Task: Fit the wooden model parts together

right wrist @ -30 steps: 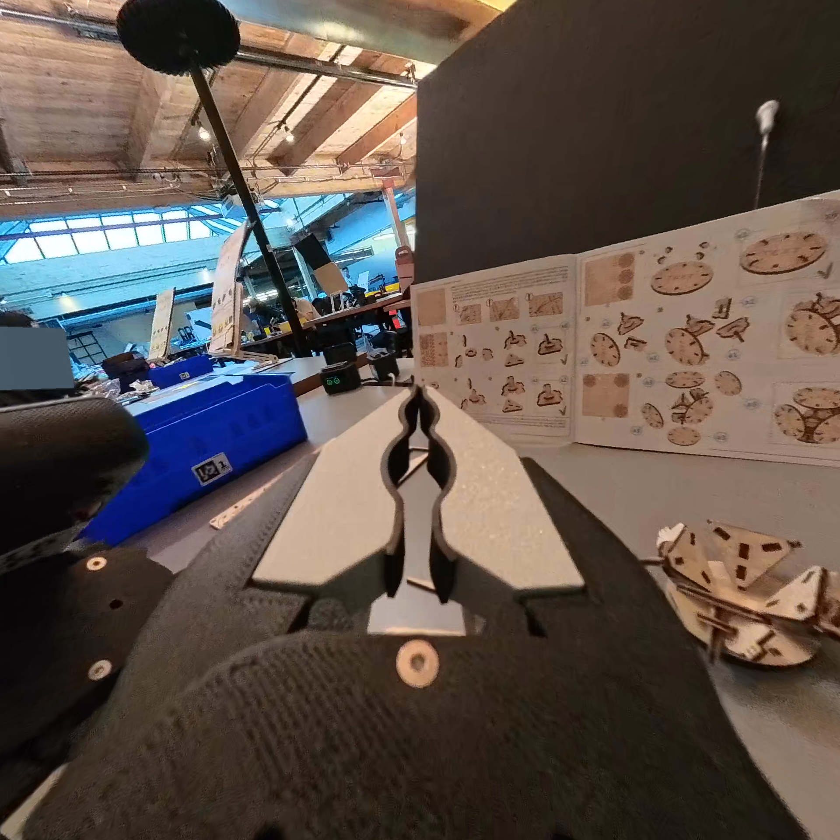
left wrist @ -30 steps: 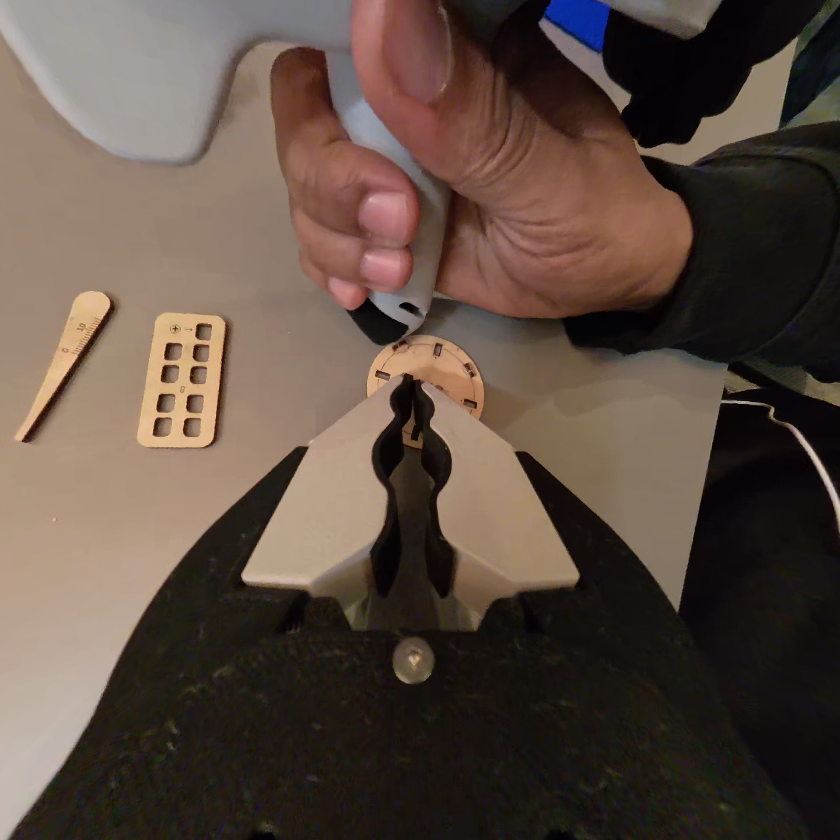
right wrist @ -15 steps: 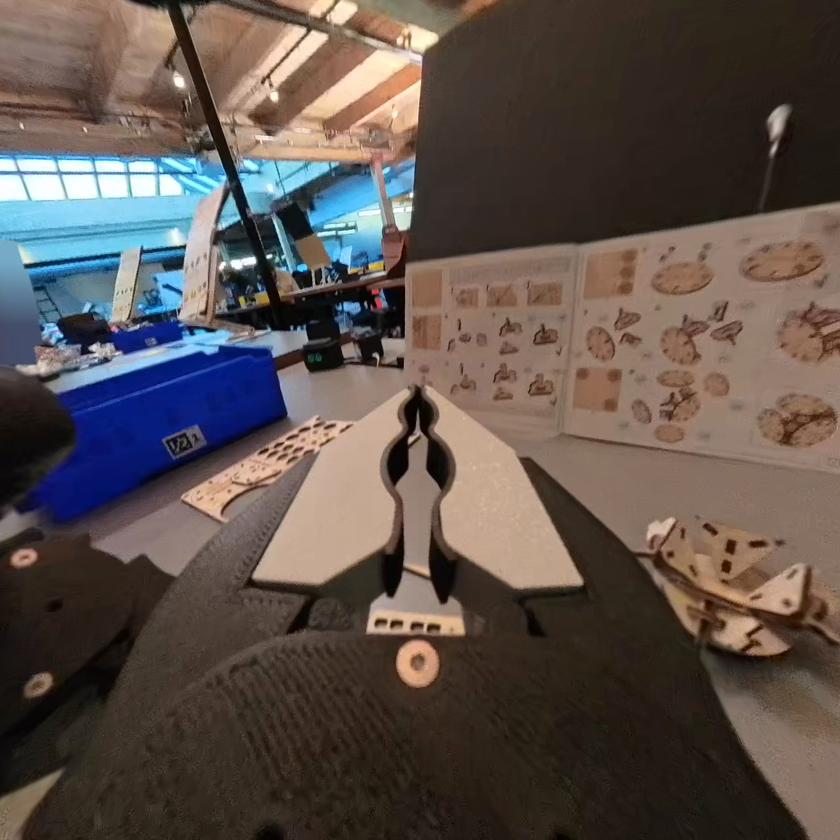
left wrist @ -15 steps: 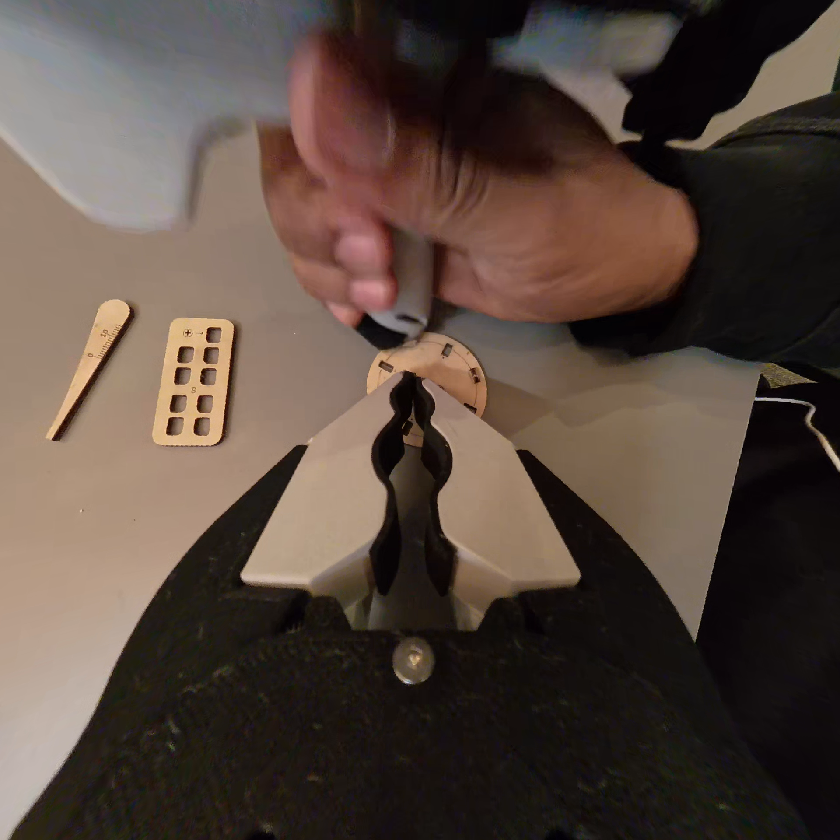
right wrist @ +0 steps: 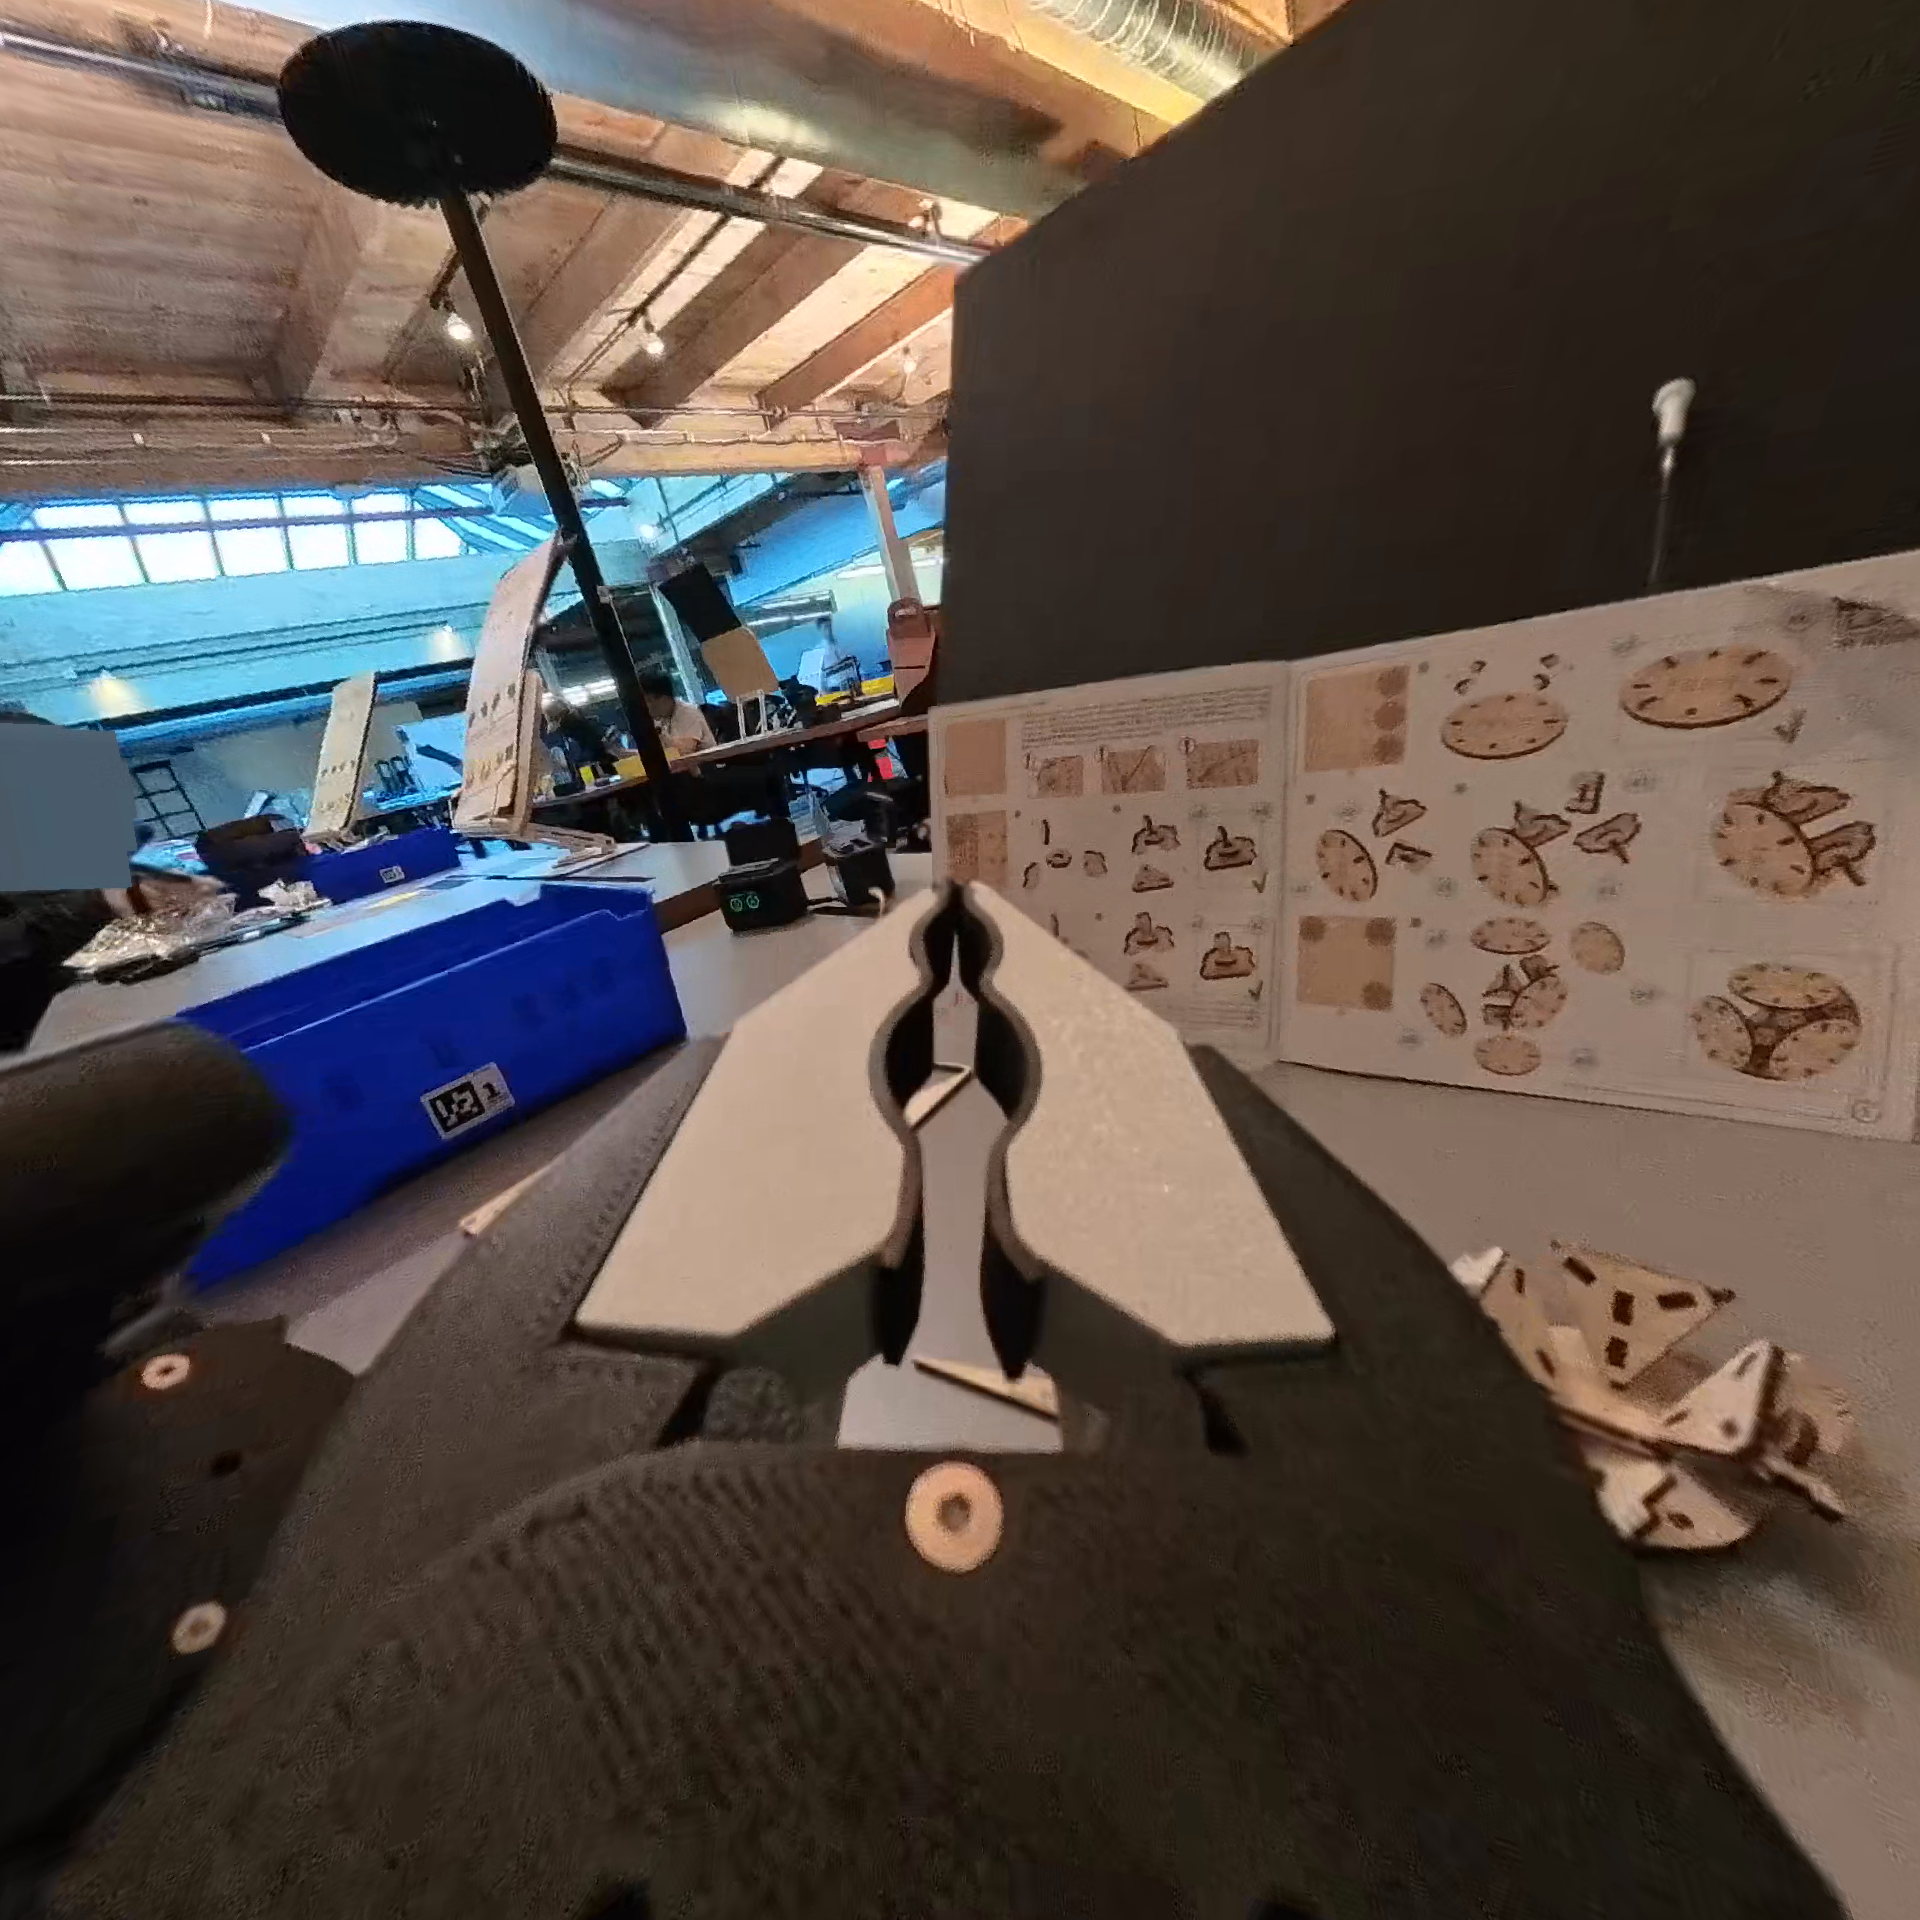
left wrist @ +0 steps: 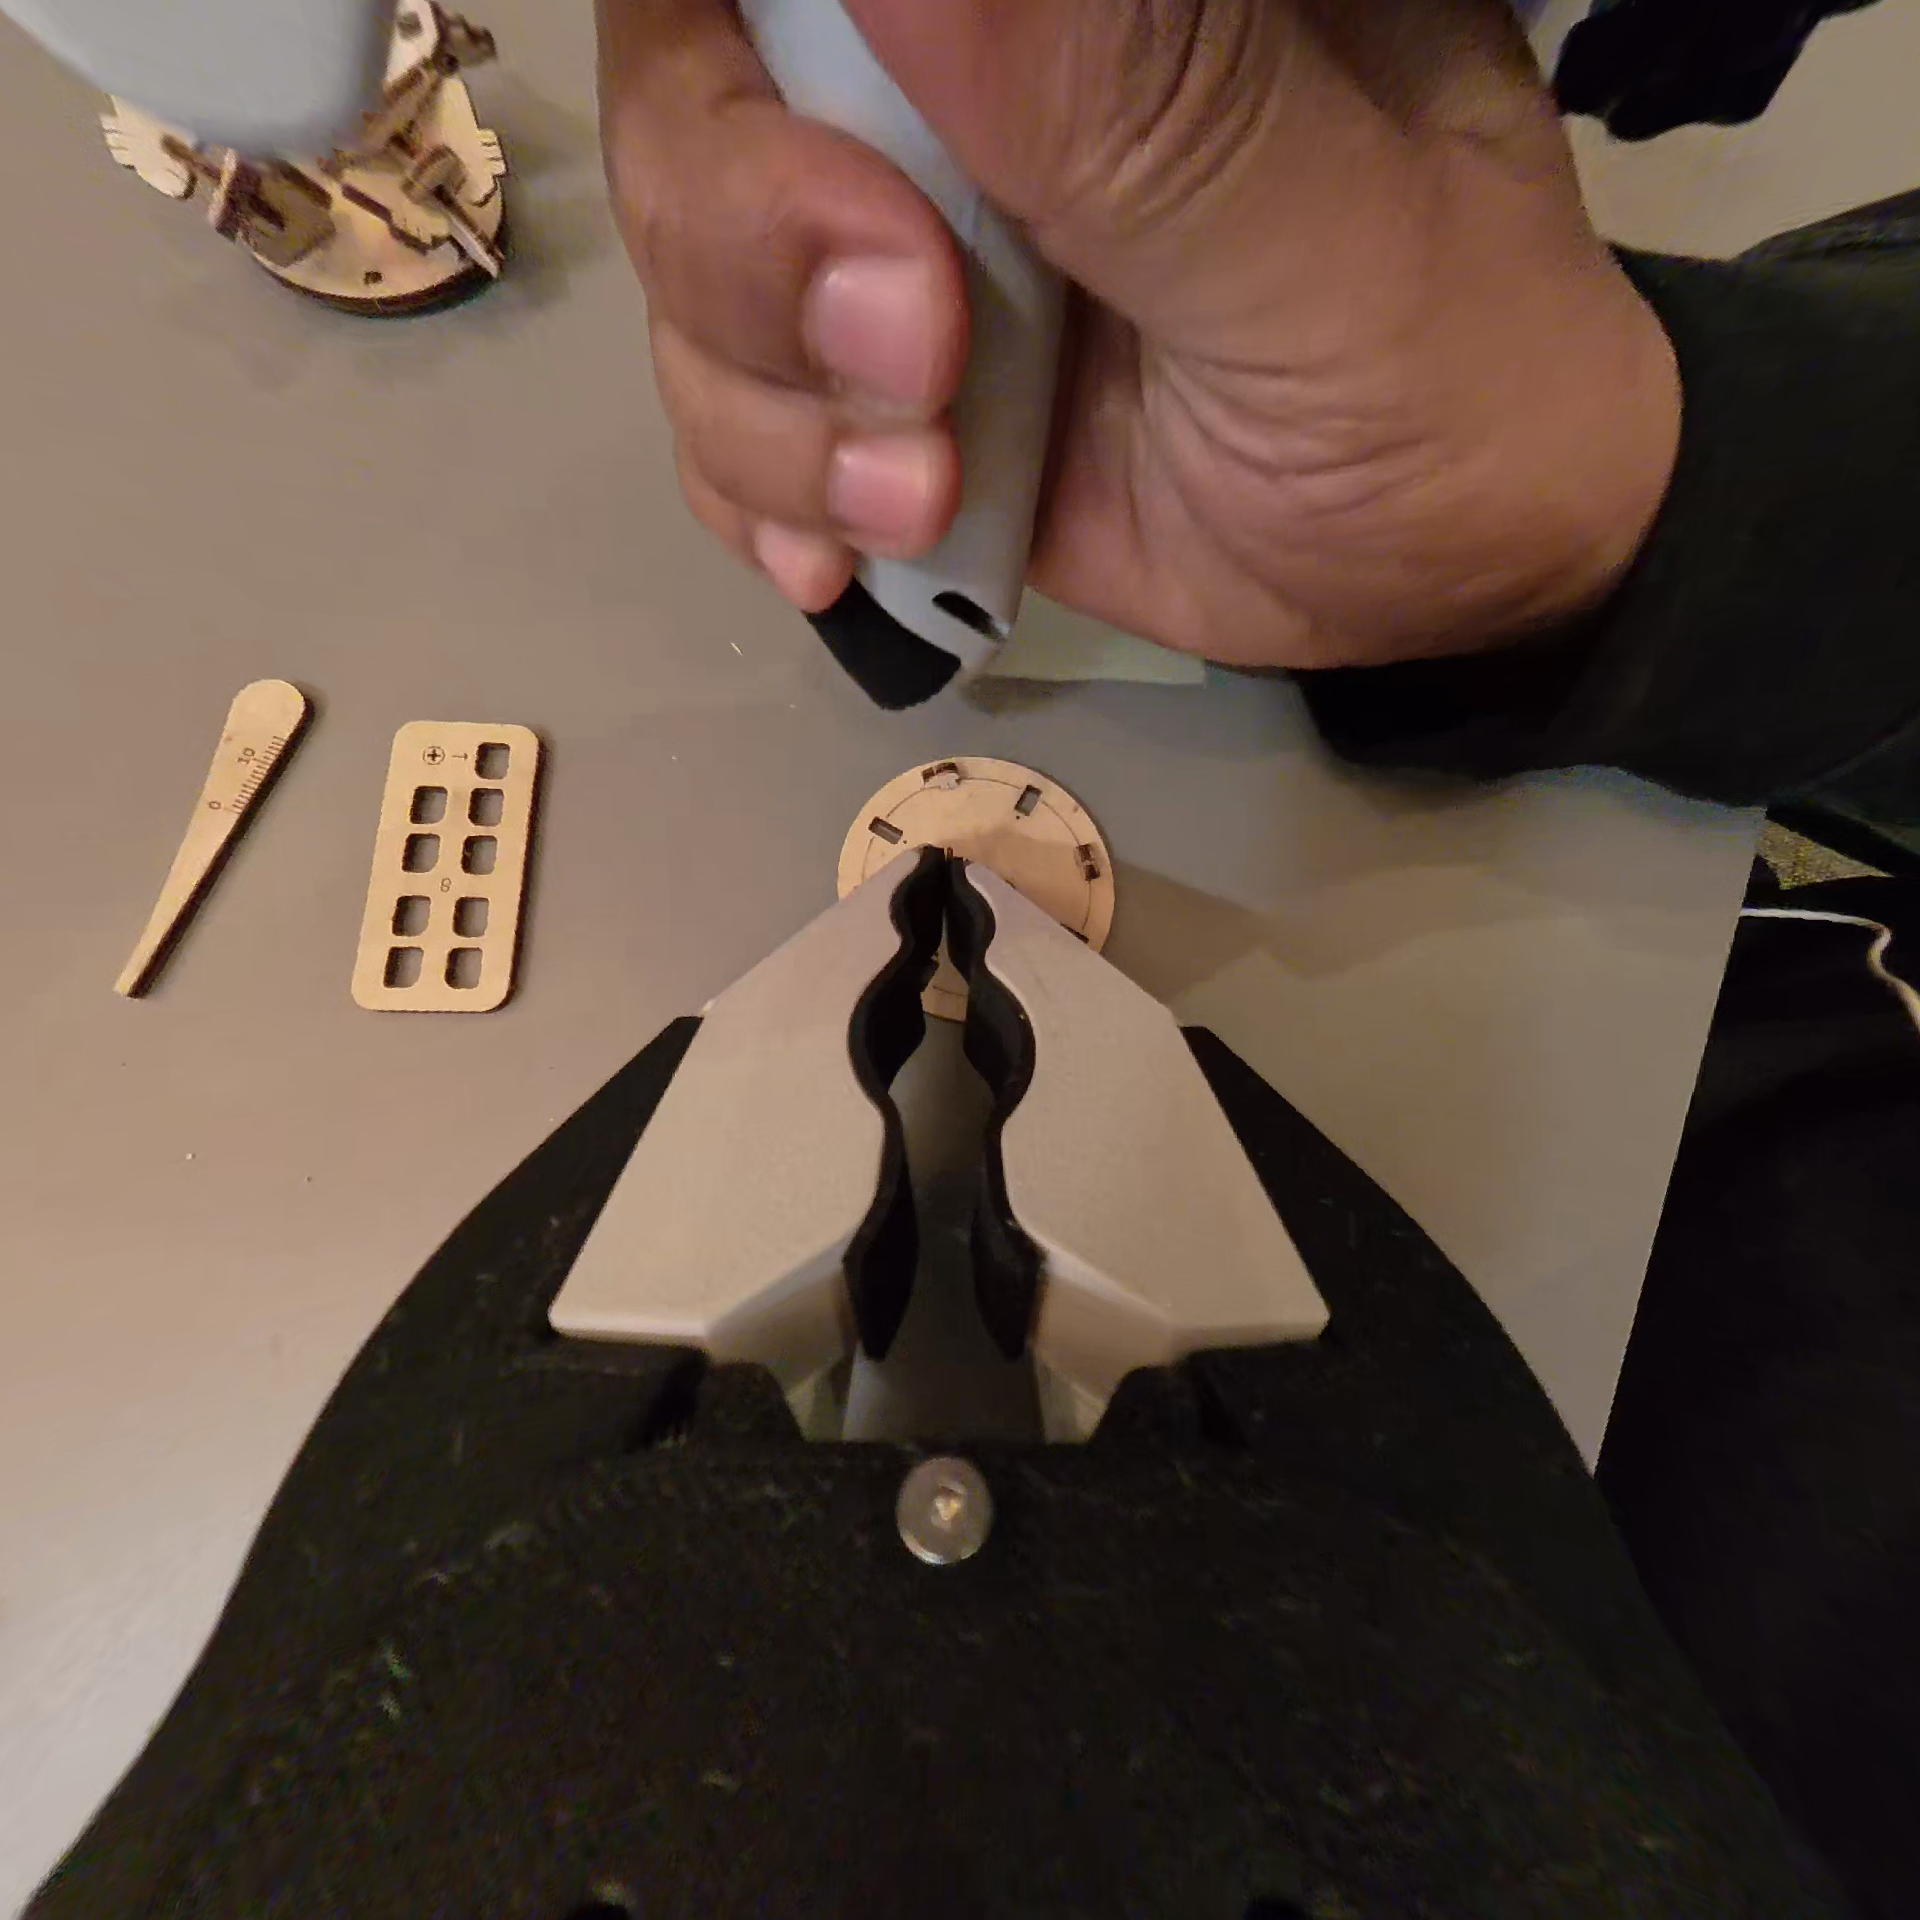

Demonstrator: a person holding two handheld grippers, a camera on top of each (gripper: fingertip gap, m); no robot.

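My left gripper (left wrist: 945, 857) is shut, its tips just over a round slotted wooden disc (left wrist: 1023, 831) that lies flat on the grey table (left wrist: 520, 520). I cannot tell whether the tips touch the disc. A hand (left wrist: 1247, 364) grips the grey handle (left wrist: 1003, 436) of the right gripper just beyond the disc. In the right wrist view my right gripper (right wrist: 958, 896) is shut with nothing between its pads. It is held above the table and points at an open instruction booklet (right wrist: 1455, 883).
A slotted wooden plate (left wrist: 447, 868) and a tapered wooden gauge (left wrist: 213, 836) lie to the left. A part-built wooden model (left wrist: 353, 208) stands far left and also shows in the right wrist view (right wrist: 1652, 1403). A blue bin (right wrist: 416, 1049) and a black pole (right wrist: 520, 416) are at left. My left tips are roughly 12 centimetres from the tapered wooden gauge (left wrist: 213, 836). The right camera catches it too, in the right wrist view (right wrist: 990, 1389).
The hand with the right gripper has lifted, uncovering the wooden model at the far left. The right view dipped, then tilted back up. Both grippers stayed shut; the left one barely moved.
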